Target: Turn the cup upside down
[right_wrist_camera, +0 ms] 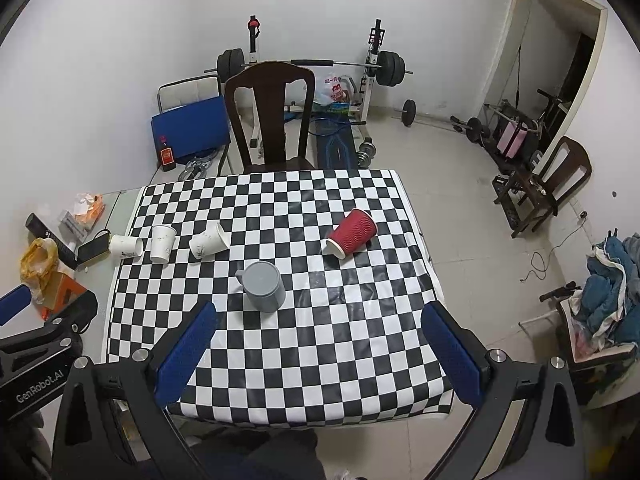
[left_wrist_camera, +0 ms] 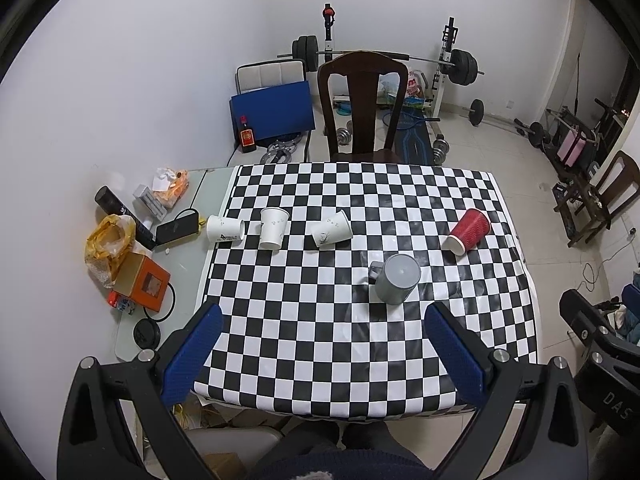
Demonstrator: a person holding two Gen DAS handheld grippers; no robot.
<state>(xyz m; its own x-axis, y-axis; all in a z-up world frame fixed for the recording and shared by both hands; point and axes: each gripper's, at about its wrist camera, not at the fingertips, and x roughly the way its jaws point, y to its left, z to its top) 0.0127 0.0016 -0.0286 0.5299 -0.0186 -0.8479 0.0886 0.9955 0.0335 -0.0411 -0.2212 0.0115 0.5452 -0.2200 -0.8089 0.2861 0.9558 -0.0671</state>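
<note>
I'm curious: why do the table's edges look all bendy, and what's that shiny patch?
Left wrist view: the fisheye lens bows the checkered cloth and darkens the corners. Right wrist view: same bending; pale glare sits beside the gray mug. Both look sharp.

Dark wooden chair (left_wrist_camera: 362,104) behind checkered tablecloth (left_wrist_camera: 320,340); barbell rack (left_wrist_camera: 448,60) beyond.

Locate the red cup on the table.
The red cup lies on its side on the checkered tablecloth, toward the right edge, beyond and right of the gray mug.
</note>
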